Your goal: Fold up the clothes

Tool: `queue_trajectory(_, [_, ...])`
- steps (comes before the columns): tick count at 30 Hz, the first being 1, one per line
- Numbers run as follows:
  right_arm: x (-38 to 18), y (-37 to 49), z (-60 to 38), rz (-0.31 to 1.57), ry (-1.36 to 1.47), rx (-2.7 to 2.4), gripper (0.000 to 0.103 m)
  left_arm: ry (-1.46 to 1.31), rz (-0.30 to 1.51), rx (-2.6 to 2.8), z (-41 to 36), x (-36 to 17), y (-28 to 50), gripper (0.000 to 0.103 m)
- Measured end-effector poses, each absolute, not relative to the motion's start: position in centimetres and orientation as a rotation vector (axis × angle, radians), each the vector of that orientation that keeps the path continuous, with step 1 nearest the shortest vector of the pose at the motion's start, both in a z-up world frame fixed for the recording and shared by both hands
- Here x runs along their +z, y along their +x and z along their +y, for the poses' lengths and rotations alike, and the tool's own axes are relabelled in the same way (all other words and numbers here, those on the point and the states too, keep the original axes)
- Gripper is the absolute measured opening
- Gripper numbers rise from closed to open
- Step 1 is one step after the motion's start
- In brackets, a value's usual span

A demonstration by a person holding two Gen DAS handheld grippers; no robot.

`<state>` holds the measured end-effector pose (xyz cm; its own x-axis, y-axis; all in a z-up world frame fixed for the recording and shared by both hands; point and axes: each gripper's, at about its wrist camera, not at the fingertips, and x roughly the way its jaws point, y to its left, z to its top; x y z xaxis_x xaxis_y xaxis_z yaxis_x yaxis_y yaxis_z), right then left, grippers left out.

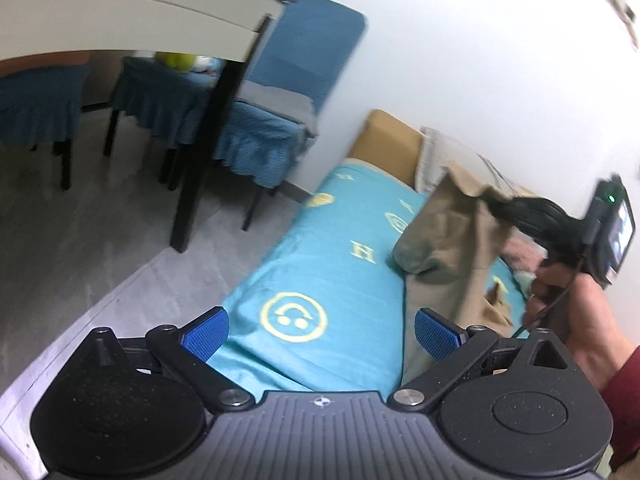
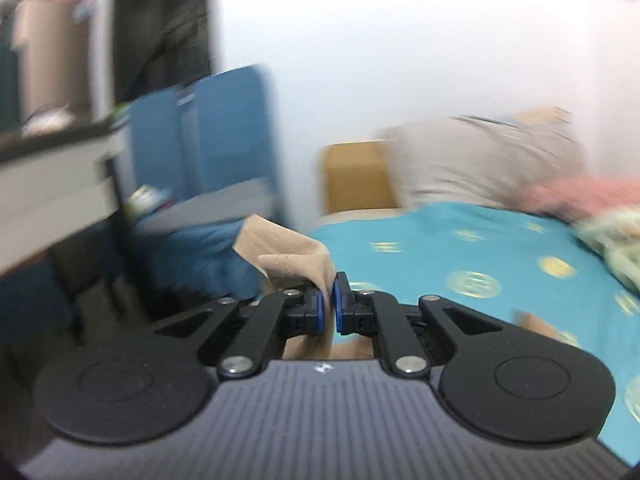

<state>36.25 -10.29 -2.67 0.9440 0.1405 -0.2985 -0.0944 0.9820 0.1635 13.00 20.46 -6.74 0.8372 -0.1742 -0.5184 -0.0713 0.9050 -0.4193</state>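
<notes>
Right gripper (image 2: 327,308) pinches a fold of tan garment (image 1: 452,240), lifting it above the turquoise bed cover (image 1: 332,264) while its lower part trails on the bed. Left gripper (image 1: 322,338) hangs beside it, fingers spread wide, holding nothing. With only one edge held, the limp cloth could slip free or bunch unevenly.

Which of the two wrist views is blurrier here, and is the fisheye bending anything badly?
Right wrist view: heavy motion blur smears the chair, the wall and the teal blanket; only the right gripper, shut on the tan garment, stays sharp. Left wrist view: much clearer, mild blur on the blue chair; the white tabletop edge bows strongly; the left gripper is open and crisp.
</notes>
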Motion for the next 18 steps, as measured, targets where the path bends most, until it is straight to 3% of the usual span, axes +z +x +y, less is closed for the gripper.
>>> queue_trajectory(8, [-8.5,36.6,-19.0,0.481,0.36,-0.017,0.013,-0.346,0.655,-0.154,16.9,-8.1,14.3,0.101])
queue_trajectory(9, [-9.1,36.5,-19.3,0.499,0.375,-0.015,0.017,-0.338,0.664,-0.161,16.5,-8.3,14.4,0.101])
queue_trajectory(10, [-9.7,36.5,-19.7,0.516,0.389,-0.013,0.025,-0.329,0.674,-0.169,16.2,-8.6,14.6,0.101])
queue_trajectory(12, [-10.8,36.3,-20.4,0.55,0.418,-0.008,0.092,-0.32,0.689,-0.179,15.8,-8.9,14.8,0.101])
queue_trajectory(13, [-11.3,36.3,-20.7,0.568,0.432,-0.006,0.097,-0.316,0.696,-0.183,15.6,-9.1,14.9,0.101])
queue_trajectory(18, [-8.3,32.6,-19.9,0.552,0.355,0.071,0.095,-0.283,0.718,-0.205,14.7,-9.2,15.3,0.101])
